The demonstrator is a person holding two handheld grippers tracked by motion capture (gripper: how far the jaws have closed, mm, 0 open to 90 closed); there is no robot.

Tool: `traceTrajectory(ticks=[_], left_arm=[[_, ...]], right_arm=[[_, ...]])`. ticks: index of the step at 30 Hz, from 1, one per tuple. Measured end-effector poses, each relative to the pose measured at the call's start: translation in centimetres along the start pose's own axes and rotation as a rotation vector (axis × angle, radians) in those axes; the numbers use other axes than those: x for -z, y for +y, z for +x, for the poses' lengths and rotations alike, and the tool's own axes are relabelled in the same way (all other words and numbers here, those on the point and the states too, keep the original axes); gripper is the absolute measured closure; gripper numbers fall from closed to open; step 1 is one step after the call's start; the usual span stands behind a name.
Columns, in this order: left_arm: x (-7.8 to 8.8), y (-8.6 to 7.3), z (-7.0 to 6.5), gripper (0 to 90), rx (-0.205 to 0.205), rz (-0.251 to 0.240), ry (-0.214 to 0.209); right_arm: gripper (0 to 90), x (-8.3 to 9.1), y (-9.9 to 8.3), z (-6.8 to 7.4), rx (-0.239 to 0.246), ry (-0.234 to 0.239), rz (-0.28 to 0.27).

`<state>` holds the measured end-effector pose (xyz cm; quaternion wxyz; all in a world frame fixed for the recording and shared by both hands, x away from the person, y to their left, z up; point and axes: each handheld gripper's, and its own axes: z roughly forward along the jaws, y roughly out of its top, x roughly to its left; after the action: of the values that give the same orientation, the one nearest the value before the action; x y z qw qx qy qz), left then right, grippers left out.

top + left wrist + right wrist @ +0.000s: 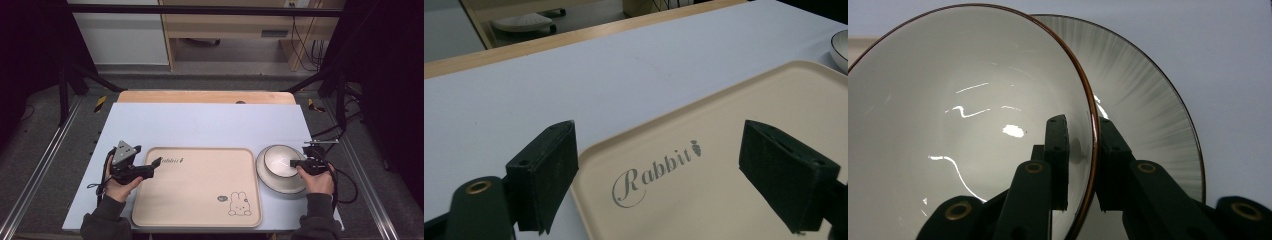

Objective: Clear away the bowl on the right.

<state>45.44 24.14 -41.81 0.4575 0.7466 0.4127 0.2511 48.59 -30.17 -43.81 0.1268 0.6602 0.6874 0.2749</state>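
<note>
A white bowl (276,160) with a brown rim rests on a larger plate (280,188) with a dark rim, right of a beige tray (195,200) that bears a rabbit drawing. My right gripper (295,163) is shut on the bowl's right rim. In the right gripper view one jaw sits inside the bowl (948,125) and the other outside, over the streaked plate (1148,95), the right gripper (1082,124) clamping the rim. My left gripper (154,166) stands open at the tray's far left corner. Its view shows the left gripper (661,132) straddling the tray (724,210) above the word "Rabbit", holding nothing.
A pale blue mat (200,125) covers the wooden table (205,96). Metal rails (45,155) run along the floor on both sides, and cables (345,125) hang off the table's right. Bare mat lies beyond the tray.
</note>
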Motion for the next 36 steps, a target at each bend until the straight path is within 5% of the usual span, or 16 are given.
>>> traceTrajectory(ticks=[6,16,36], left_arm=[[-0.13,-0.11,0.44,15.8,0.031,-0.002,-0.008],[-0.37,-0.08,-0.18,15.5,-0.002,0.012,-0.012],[-0.11,0.16,-0.23,15.9,0.002,-0.001,-0.015]], right_arm=[[79.5,-0.04,0.04,-0.13,-0.018,0.011,0.001],[80.2,-0.03,-0.02,-0.33,-0.032,0.023,-0.002],[83.0,0.00,0.16,-0.31,-0.069,0.032,-0.013]])
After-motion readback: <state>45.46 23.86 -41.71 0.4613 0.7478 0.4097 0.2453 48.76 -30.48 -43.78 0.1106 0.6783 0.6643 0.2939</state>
